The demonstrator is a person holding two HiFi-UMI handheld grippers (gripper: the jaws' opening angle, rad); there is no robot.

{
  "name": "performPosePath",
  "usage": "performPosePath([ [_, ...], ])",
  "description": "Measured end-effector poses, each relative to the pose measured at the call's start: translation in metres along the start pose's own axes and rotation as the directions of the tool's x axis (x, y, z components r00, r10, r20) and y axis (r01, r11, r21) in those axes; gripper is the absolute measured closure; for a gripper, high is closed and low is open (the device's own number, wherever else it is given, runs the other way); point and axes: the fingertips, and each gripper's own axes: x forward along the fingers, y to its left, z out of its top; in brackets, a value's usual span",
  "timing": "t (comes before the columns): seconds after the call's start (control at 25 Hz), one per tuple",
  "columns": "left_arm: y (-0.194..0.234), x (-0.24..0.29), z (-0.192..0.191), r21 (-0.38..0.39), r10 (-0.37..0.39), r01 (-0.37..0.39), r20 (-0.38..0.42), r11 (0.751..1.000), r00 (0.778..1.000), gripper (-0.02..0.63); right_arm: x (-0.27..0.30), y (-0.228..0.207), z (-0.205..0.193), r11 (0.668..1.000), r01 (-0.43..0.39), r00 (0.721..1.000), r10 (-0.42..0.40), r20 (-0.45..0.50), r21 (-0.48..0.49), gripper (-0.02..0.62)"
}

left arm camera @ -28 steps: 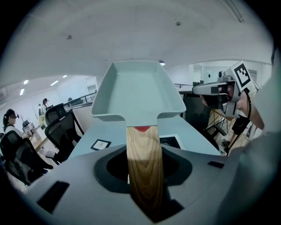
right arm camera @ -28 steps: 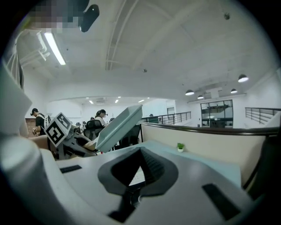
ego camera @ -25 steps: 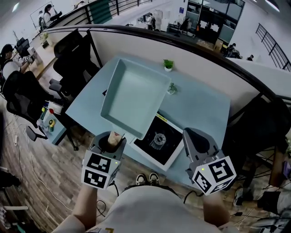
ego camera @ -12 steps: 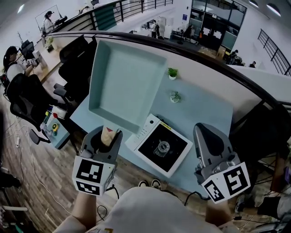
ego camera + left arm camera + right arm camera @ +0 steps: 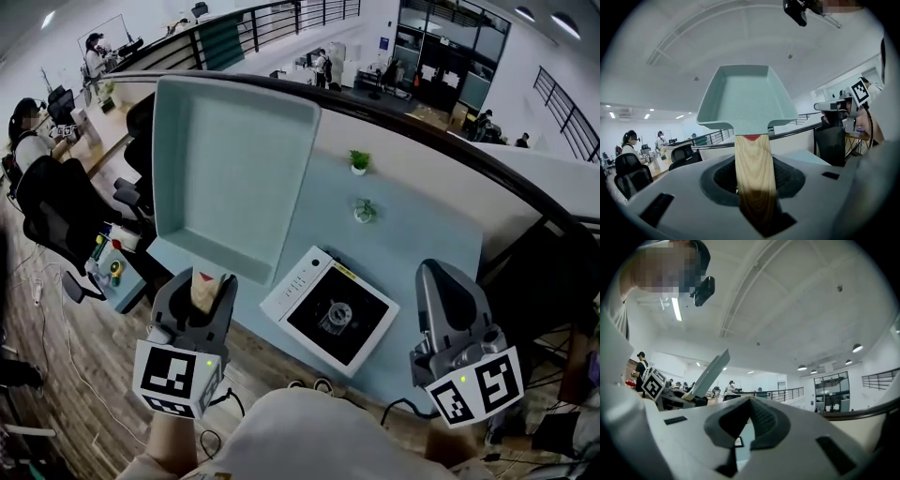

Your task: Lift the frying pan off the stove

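Observation:
A square pale-teal frying pan (image 5: 230, 169) with a light wooden handle (image 5: 203, 286) hangs in the air, well above and to the left of the stove. My left gripper (image 5: 197, 298) is shut on the handle. The left gripper view has the handle (image 5: 752, 164) running up between the jaws to the pan (image 5: 747, 96). The stove (image 5: 330, 309), a white single burner with a black top, sits bare on the blue desk. My right gripper (image 5: 448, 300) hovers to the right of the stove, jaws together and empty. From the right gripper view the pan (image 5: 711, 372) shows edge-on at the left.
Two small potted plants (image 5: 358, 161) (image 5: 364, 210) stand on the blue desk (image 5: 422, 234) behind the stove. A curved partition rail runs behind the desk. Black office chairs (image 5: 56, 206) and a small side table (image 5: 112, 267) stand at the left.
The pan has risen and swung to the left, off the stove, whose top now shows in full. Both grippers have drawn back toward me.

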Motion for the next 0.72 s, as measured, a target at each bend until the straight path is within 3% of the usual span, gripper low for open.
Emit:
performPosePath([
  [0.08, -0.001, 0.0, -0.004, -0.001, 0.001, -0.001, -0.042, 1.0, 0.999, 0.459, 0.002, 0.0, -0.002, 1.0, -0.009, 1.0, 0.008, -0.007, -0.003, 0.592],
  [0.28, 0.0, 0.006, -0.009, 0.029, -0.003, 0.004, -0.006, 1.0, 1.0, 0.459, 0.007, 0.0, -0.011, 1.0, -0.026, 0.999, 0.026, -0.034, -0.013, 0.592],
  [0.52, 0.001, 0.009, -0.014, -0.003, 0.001, -0.002, -0.042, 1.0, 0.999, 0.459, 0.012, -0.006, -0.022, 0.999, -0.034, 0.997, 0.033, -0.069, -0.02, 0.592],
  [0.72, 0.006, 0.018, -0.009, 0.013, 0.023, -0.023, -0.017, 1.0, 1.0, 0.459, 0.018, -0.011, -0.026, 0.999, -0.045, 0.996, 0.043, -0.076, -0.02, 0.592],
])
